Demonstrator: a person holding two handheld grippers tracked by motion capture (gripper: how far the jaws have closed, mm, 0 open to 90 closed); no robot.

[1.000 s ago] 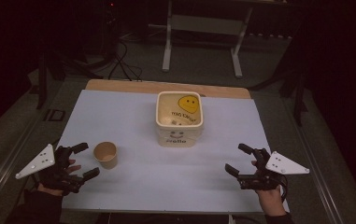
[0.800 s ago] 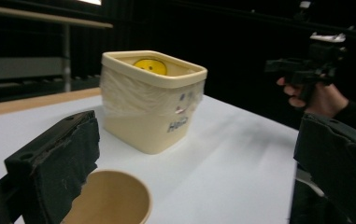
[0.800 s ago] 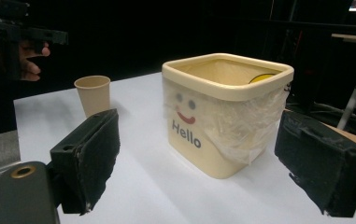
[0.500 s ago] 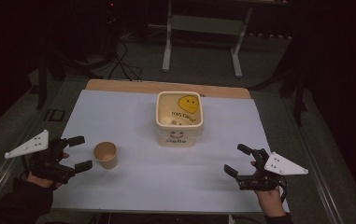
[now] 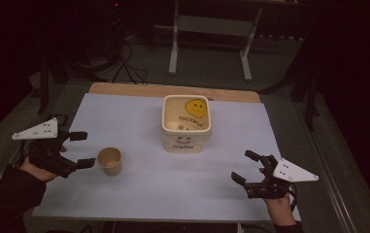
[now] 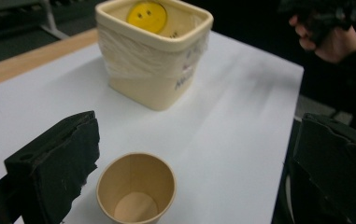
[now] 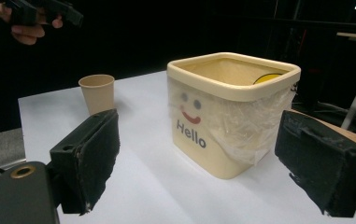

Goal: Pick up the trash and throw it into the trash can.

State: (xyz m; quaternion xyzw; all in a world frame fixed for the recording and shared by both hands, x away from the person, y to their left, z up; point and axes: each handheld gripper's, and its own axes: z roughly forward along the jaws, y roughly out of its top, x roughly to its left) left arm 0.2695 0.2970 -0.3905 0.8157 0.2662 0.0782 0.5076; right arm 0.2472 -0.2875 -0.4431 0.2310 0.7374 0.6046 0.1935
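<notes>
cup: small brown paper cup [image 5: 109, 160], standing upright and empty on the white table cover [image 5: 139, 116]. From the middle of the table it sits at about 8 o'clock, well apart from the big tub.

tub: cream square bin [image 5: 186, 124] with a smiley and "Hello" on the front, some clear plastic wrap over its upper half, at roughly 12 o'clock from table centre. Looks empty apart from a yellow smiley sticker inside.

left gripper: left gripper [image 5: 78, 149] sits just beside the cup at its 9 o'clock, jaws spread wide with nothing between them. In the left gripper view the cup [image 6: 136, 187] is lined up right in the gap, not touched on either side.

right gripper: right gripper [image 5: 245, 167] hangs near the 4 o'clock corner of the table, also gaping open and empty, pointed toward the tub [image 7: 231, 109].

how the cup handles: my guess is super light and thin-walled, so it'll crush or go oval if you squeeze hard, and it'll tip or skid on that smooth cover if you nudge it before closing.

where to grab: I'd go for the side wall around mid height or a bit above, pads on opposite sides, just under the rolled rim since that's the stiffest bit. Gentle close, no more.
</notes>
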